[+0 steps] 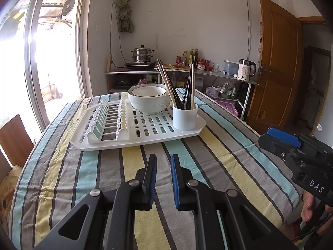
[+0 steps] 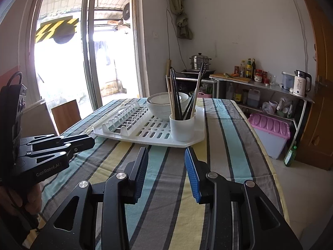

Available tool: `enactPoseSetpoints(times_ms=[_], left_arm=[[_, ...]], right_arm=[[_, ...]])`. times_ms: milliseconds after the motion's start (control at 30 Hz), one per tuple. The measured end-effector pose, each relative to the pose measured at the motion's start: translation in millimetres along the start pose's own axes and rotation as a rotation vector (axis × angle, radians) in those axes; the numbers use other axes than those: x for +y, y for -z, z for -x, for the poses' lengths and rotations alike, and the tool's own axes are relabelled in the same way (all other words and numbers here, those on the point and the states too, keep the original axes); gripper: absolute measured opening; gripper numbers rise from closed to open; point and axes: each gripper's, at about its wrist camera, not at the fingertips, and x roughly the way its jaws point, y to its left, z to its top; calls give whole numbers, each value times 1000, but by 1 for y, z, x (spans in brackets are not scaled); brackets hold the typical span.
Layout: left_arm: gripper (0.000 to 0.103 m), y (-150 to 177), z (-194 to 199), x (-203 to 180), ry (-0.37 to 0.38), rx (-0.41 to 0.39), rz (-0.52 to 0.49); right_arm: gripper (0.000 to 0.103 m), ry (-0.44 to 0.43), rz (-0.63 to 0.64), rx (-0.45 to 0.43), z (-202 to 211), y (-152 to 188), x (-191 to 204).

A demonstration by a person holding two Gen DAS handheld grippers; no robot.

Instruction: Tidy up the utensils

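chopsticks (image 1: 177, 87) stand near upright, splayed in a white cup (image 1: 185, 116) at the near right corner of the drying rack (image 1: 145, 133), on the striped desk (image 1: 218, 160) ahead of both tongs. right tongs (image 2: 166, 170), spread and empty, seem nearer; left tongs (image 1: 163, 179) are slightly parted, empty. bare cloth lies between, and a bowl (image 1: 148, 100) crowds the cup's left.

Left tongs (image 1: 163, 160) low over a striped tablecloth (image 1: 218, 156), jaws a narrow gap apart, nothing between them. Straight ahead, beyond the tips, a white drying rack (image 1: 145, 131). On it, a white bowl (image 1: 148, 98) at the far side and a white cup (image 1: 185, 117) ahead and right, holding upright chopsticks (image 1: 177, 85). Far right, level with the tips, the right tongs (image 1: 278, 140) in a hand (image 1: 310, 206).
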Motion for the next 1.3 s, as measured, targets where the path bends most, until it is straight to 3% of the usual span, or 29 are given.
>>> enactPoseSetpoints(times_ms=[433,1300], left_arm=[[13,29,22,3,-24,-15,46],[13,34,8,-1,-38,21,30]], right_arm=[[38,35,15,4,19,24,16],[38,34,12,25,13,29,16]])
